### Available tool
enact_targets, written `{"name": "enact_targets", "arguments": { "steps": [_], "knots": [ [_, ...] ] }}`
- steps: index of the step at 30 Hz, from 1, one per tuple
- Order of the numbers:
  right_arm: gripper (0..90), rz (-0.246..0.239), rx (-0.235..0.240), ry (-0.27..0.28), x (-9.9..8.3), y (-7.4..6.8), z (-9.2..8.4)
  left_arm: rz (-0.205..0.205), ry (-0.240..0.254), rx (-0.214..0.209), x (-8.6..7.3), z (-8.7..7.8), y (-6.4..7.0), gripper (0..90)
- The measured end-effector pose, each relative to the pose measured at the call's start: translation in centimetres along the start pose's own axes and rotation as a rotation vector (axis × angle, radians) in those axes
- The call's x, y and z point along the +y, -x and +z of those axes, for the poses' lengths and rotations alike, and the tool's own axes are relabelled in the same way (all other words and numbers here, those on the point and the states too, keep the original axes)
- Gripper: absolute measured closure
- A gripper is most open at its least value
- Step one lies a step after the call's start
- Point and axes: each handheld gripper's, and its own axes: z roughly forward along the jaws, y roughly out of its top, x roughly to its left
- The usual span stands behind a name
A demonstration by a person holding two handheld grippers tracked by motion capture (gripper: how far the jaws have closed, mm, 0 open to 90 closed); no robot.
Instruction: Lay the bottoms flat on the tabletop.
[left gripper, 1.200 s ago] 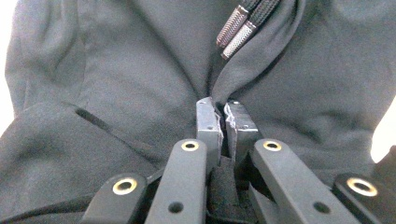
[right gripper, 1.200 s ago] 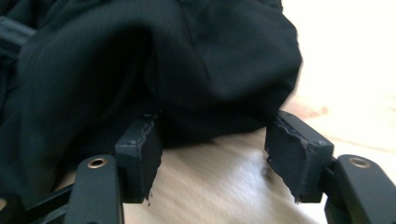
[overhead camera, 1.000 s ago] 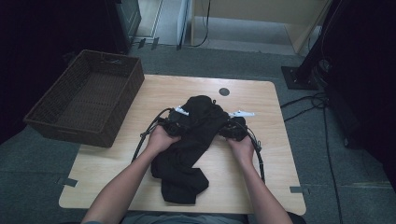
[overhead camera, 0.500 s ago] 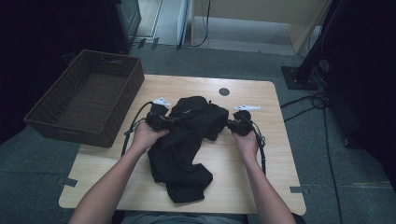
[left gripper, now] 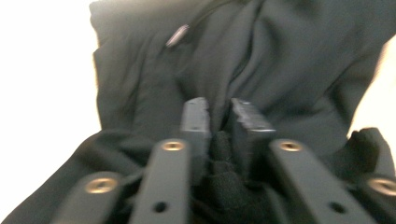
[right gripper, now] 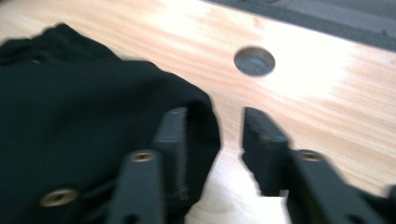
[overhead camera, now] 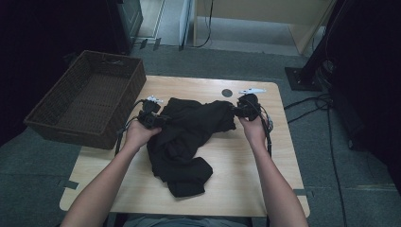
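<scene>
One black garment (overhead camera: 187, 137) lies crumpled across the middle of one light wooden desk (overhead camera: 246, 189), its upper part spread between the two hands and one narrower end trailing toward six o'clock. Two tongs are at work on it. The left tongs (overhead camera: 158, 119) sit at the garment's nine o'clock edge; in the left gripper view (left gripper: 218, 123) a fold of the black cloth stands bunched in the narrow gap between the jaws, which have just been opening, and the blur leaves it unclear whether the pads press on the cloth. The right tongs (overhead camera: 236, 109) sit at the garment's two o'clock corner; in the right gripper view (right gripper: 215, 135) the jaws stand apart, having just been opening, with the rounded edge of the cloth draped against the near jaw and bare wood showing before the other, so nothing is clamped there. One round hole (overhead camera: 227, 93) is cut in the desk at twelve o'clock, just beside the right tongs. One dark woven basket (overhead camera: 52, 116) stands at the desk's ten o'clock corner, overhanging its edge, well apart from the garment. Two bare forearms come in from six o'clock. The desk's wood is pale, with a visible grain, and it stands on grey carpet; several cables (overhead camera: 326, 101) run over the floor at three o'clock, and the room beyond is dim.
</scene>
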Motion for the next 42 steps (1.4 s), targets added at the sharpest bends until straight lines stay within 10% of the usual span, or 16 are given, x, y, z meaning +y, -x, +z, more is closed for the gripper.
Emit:
{"name": "enact_targets", "arguments": {
  "steps": [9,18,23,30,42],
  "knots": [
    [68.5,0.041,0.111,0.037,-2.7,-1.8,-1.8,0.050,0.069,-0.097,1.9,-2.3,2.8,56.7],
    [78.5,0.106,0.168,-0.017,-5.4,-3.0,1.2,0.055,-0.010,-0.167,0.9,2.2,4.8,66.1],
    [81.2,0.134,0.106,-0.046,-5.8,-3.7,4.6,0.043,-0.059,-0.126,-0.6,4.5,4.4,67.9],
    [85.9,0.082,0.059,-0.063,-6.2,-3.5,5.1,0.088,-0.126,-0.003,-2.4,5.2,3.0,67.7],
    [90.0,0.009,0.021,-0.096,-6.0,-2.4,4.7,0.083,-0.107,0.021,-3.5,3.9,1.2,68.8]
  ]
}}
